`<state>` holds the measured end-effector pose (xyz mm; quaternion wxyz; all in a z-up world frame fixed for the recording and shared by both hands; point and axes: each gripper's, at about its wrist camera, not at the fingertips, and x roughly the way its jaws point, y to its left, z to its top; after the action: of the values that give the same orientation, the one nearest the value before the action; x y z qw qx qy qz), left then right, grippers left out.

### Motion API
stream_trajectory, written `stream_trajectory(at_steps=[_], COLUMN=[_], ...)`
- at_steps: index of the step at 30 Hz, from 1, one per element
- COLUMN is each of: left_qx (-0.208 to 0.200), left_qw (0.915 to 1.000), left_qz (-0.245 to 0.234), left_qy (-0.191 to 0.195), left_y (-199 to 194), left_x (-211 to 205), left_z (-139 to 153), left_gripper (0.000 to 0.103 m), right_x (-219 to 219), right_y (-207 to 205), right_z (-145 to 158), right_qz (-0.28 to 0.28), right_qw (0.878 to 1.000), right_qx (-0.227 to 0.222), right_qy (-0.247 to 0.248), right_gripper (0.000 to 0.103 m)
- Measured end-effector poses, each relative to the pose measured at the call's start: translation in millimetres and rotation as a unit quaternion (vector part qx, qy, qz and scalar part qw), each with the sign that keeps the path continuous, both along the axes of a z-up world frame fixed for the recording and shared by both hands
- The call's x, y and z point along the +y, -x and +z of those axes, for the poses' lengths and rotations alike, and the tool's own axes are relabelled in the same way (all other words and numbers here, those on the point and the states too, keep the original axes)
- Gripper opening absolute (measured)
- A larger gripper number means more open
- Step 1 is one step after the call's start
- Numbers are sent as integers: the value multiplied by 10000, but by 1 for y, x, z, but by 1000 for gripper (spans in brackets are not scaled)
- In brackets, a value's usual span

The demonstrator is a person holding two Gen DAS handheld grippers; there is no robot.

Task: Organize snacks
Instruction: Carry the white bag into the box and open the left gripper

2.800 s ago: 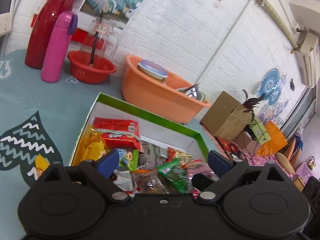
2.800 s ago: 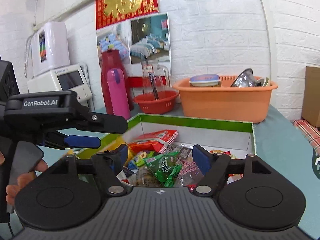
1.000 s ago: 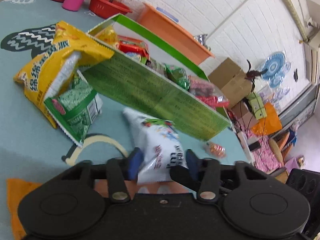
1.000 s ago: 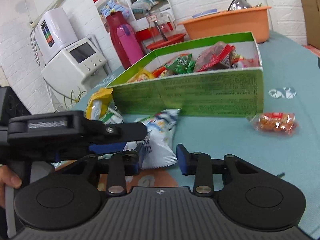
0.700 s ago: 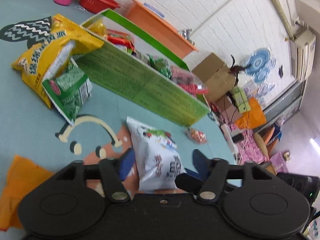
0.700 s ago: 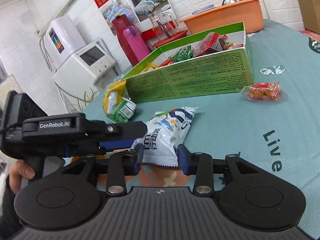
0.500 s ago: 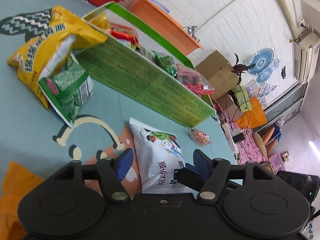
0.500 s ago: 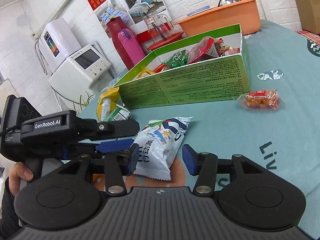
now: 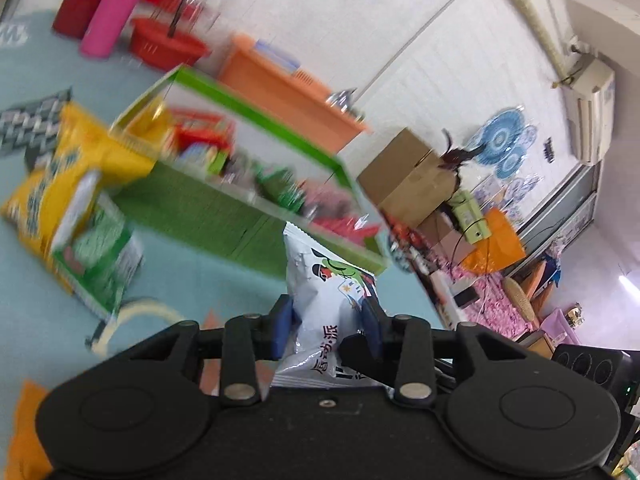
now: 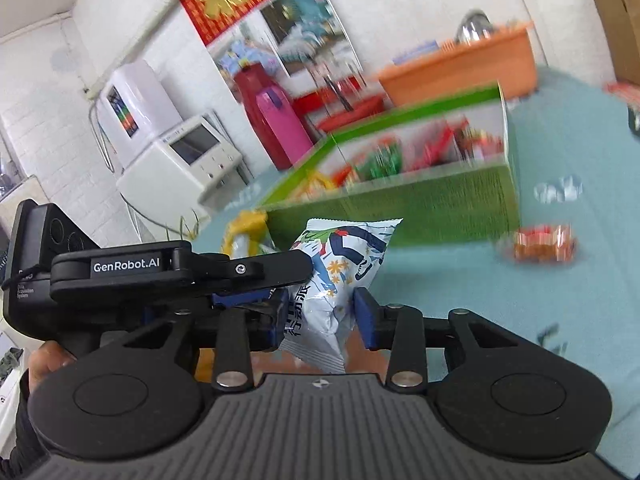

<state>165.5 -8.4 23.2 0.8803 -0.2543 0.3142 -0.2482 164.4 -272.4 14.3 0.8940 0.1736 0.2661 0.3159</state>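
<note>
Both grippers, left gripper (image 9: 326,322) and right gripper (image 10: 320,318), pinch one white crinkly foil snack bag (image 9: 328,300), lifted off the worktop (image 10: 500,312). Its long axis points at the green cardboard box's (image 10: 420,208) near wall, just ahead.

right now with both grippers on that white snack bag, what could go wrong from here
1. Both the left gripper and the right gripper pinch the white snack bag at its lower end. Pulling apart could tear it or crush what is inside.
2. The bag's top end hangs free just in front of the green box. It could catch on the near wall instead of clearing it.
3. Both views are motion-blurred, so a fast swing may loosen the grip.
</note>
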Motion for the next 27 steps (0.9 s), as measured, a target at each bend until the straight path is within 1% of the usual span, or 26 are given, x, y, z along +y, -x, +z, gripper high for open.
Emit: stream_trajectory(at_steps=[5, 7, 10, 13, 17, 21, 25, 26, 27], left_qx=[-446, -514, -572, -436, -248, -94, 34, 63, 84], left_qw=[9990, 9986, 9983, 9989, 9994, 9998, 9999, 9999, 10000], left_qz=[-8, 9, 57, 90, 92, 95, 71, 62, 40], left_qy=[24, 77, 87, 135, 237, 150, 107, 81, 30], left_y=[-27, -41, -66, -94, -132, -159, -178, -182, -185], left_x=[-7, -7, -9, -7, -3, -5, -5, -6, -6], left_z=[41, 50, 57, 55, 46, 36, 24, 21, 18], left_gripper=[30, 31, 30, 30, 30, 30, 30, 29, 36], right_x=[0, 0, 1, 4, 5, 6, 7, 8, 9], right_y=[-25, -39, -65, -91, -120, -145, -160, -163, -166], right_z=[37, 46, 54, 54, 45, 35, 24, 21, 18], right_qz=[-101, -143, -177, -233, -340, -413, -416, -424, -450], right_qw=[9985, 9976, 9969, 9971, 9973, 9981, 9985, 9986, 9984], right_qx=[-538, -682, -762, -722, -649, -449, -322, -295, -277], right_qy=[-10, -16, -40, -24, 11, 51, 117, 150, 205], right_gripper=[63, 63, 63, 63, 63, 63, 63, 63, 66])
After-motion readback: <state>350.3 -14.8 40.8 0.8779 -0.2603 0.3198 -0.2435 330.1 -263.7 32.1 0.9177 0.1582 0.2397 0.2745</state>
